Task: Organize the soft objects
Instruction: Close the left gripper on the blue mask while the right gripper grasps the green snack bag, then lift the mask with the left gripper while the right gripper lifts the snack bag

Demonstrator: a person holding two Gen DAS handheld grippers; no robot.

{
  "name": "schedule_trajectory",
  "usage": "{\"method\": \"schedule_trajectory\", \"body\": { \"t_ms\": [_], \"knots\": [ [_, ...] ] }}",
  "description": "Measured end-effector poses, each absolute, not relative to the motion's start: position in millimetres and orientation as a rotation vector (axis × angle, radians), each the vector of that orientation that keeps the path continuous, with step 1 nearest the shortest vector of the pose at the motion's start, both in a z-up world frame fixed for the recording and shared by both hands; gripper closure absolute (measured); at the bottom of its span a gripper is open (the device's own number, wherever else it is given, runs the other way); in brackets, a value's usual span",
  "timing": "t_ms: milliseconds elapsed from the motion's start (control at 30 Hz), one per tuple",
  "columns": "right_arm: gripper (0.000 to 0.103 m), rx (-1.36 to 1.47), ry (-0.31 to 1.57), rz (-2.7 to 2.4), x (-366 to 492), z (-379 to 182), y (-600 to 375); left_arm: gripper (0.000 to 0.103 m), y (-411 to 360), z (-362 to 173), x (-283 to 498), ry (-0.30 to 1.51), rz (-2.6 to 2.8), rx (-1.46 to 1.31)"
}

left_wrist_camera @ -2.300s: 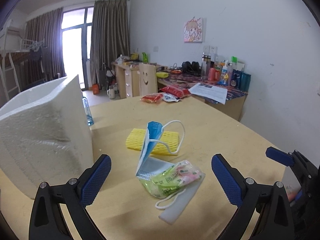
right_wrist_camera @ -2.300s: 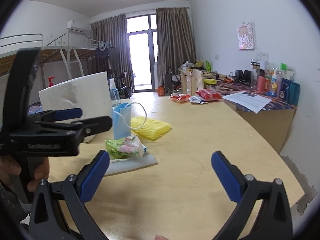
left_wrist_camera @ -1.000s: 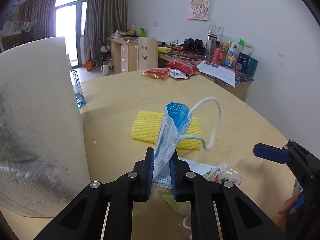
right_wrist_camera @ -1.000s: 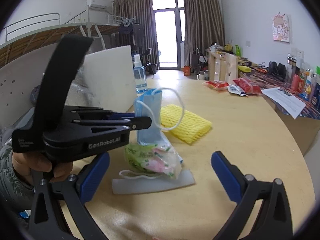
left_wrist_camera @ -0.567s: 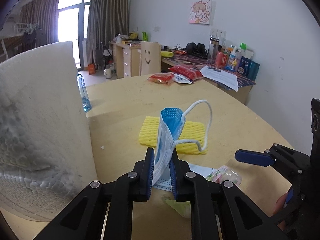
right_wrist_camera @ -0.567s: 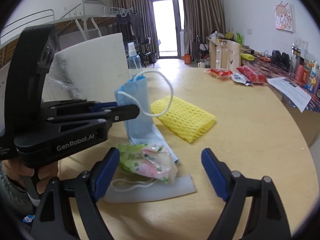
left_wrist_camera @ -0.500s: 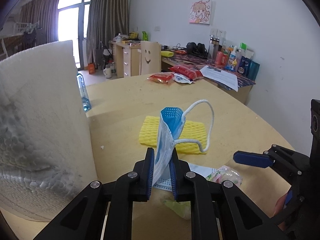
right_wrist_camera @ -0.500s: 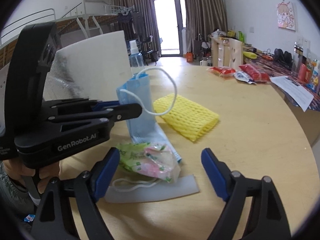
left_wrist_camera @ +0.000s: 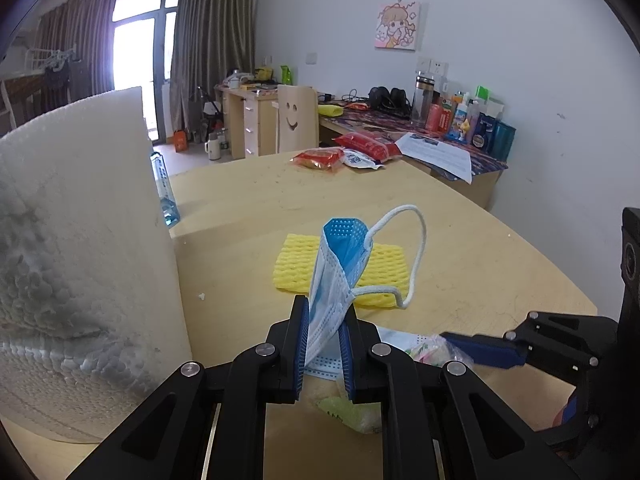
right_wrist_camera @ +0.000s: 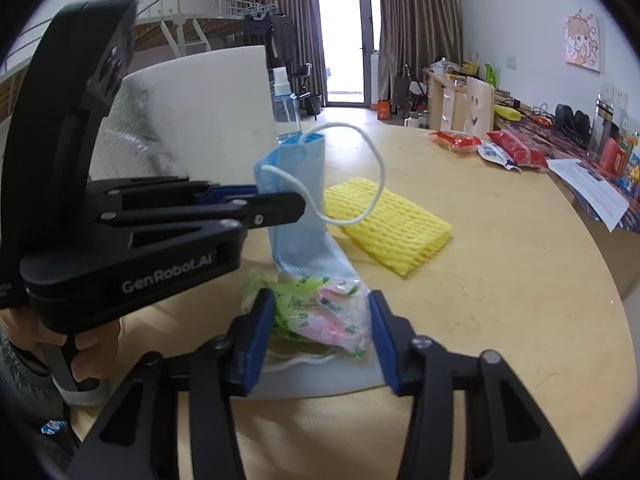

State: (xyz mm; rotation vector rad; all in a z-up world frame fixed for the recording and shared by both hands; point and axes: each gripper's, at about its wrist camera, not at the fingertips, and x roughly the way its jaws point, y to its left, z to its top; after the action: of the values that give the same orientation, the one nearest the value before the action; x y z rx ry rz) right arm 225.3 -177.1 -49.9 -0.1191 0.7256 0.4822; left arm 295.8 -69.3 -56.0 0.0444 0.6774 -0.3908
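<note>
Left wrist view is showing the left gripper (left_wrist_camera: 323, 350) with its blue-padded fingers (left_wrist_camera: 301, 346) pinching the lower part of a pale blue pleated face mask (left_wrist_camera: 334, 280), which is standing upright between them with its white ear loop (left_wrist_camera: 416, 248) arcing off to the right. From the right wrist camera, the right gripper (right_wrist_camera: 321, 340) is closing its jaws around a crinkly clear packet printed in green and pink (right_wrist_camera: 316, 312); the packet is sitting between the blue pads, and I cannot tell whether they are pressing on it. That packet is lying on a flat grey-white strip (right_wrist_camera: 320, 380) on the round light wooden table (right_wrist_camera: 500, 300), just in front of the mask.

White lettering on the left gripper's black body is reading "GenRobot.AI" (right_wrist_camera: 166, 276).

A yellow foam-net sleeve (right_wrist_camera: 394, 226) is lying flat just beyond the mask. A tall white foam block (left_wrist_camera: 76, 248) is crowding the left side, with a blue spray bottle (right_wrist_camera: 285, 110) standing behind it. Right of the packet the tabletop is running bare to its curved edge, while red snack packets (left_wrist_camera: 344, 152) are resting near the far rim.
</note>
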Motion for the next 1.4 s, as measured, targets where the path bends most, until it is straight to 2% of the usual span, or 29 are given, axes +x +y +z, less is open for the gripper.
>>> {"method": "schedule_trajectory", "body": {
  "t_ms": [167,200,1133,1233,1367,1400],
  "knots": [
    [0.066,-0.128,0.709,0.479,218,-49,-175,0.087,-69,-55,292,0.662,-0.39,0.049],
    [0.082,-0.13,0.702,0.478,216,-48,-175,0.087,-69,-54,291,0.661,-0.392,0.051],
    [0.083,-0.091,0.585,0.355,194,-19,-203,0.09,-73,-34,262,0.559,-0.428,0.09],
    [0.083,-0.087,0.593,0.359,194,-22,-206,0.089,-74,-40,265,0.583,-0.427,0.096],
    [0.083,-0.068,0.599,0.352,195,-26,-213,0.075,-75,-49,276,0.635,-0.408,0.093],
    [0.083,-0.062,0.599,0.353,196,-26,-214,0.075,-75,-52,279,0.65,-0.407,0.09]
  ]
}}
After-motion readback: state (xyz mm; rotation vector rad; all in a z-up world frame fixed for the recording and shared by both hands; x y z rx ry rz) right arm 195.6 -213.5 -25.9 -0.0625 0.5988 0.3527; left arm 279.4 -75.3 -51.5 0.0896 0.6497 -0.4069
